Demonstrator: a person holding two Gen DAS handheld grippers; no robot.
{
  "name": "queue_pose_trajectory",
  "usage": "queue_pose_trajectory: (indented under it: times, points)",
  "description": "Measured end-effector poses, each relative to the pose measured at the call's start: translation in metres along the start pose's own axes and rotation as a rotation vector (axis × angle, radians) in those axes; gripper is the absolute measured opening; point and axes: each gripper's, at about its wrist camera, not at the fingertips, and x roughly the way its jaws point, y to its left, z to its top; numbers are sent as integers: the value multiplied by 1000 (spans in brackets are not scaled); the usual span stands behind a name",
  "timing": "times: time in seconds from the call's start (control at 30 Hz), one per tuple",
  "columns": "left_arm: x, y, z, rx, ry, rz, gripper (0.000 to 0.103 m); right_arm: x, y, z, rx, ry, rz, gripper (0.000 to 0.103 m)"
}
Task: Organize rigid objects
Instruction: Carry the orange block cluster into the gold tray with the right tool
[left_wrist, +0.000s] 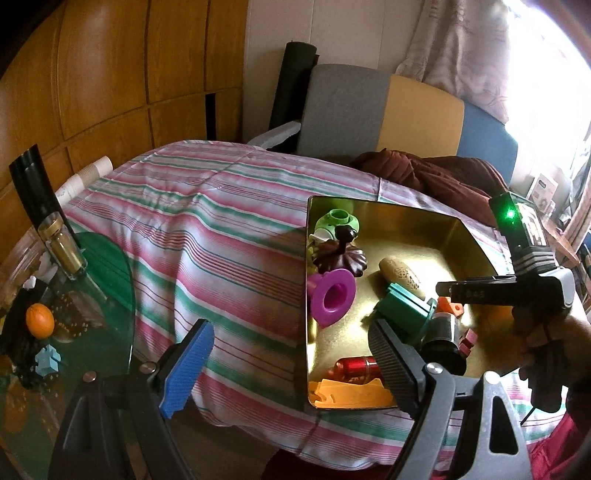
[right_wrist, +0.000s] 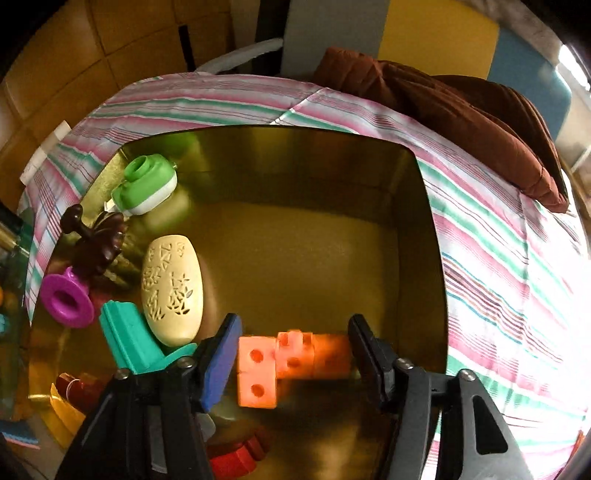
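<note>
A gold metal tray (right_wrist: 424, 221) sits on a striped cloth. My right gripper (right_wrist: 293, 350) hangs over the tray's near side. An orange pegged block (right_wrist: 291, 362) lies crosswise between its jaws, its ends right by both pads, and it looks blurred and loose. The jaws look open. In the tray's left part lie a green and white piece (right_wrist: 147, 184), a dark brown knobbed lid (right_wrist: 99, 236), a purple spool (right_wrist: 66, 299), a cream carved oval (right_wrist: 171, 288) and a teal piece (right_wrist: 129, 339). My left gripper (left_wrist: 291, 365) is open and holds nothing, above the tray's (left_wrist: 476, 240) near left corner.
A red cylinder (left_wrist: 356, 367) and an orange flat piece (left_wrist: 351, 397) lie at the tray's near edge. A glass table on the left holds an orange fruit (left_wrist: 40, 320), a bottle (left_wrist: 62, 243) and a small blue piece (left_wrist: 48, 360). A brown cloth (left_wrist: 436, 173) is bunched behind the tray.
</note>
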Motion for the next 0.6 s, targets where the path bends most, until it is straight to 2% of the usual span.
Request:
queue_pose_trajectory:
  times: [0.3, 0.6]
  points:
    - [0, -2, -1, 5, 0, 0, 87, -1, 1, 1, 13, -18, -1, 72]
    - [-3, -7, 0, 10, -4, 0, 87, -19, -8, -5, 87, -108, 14, 84]
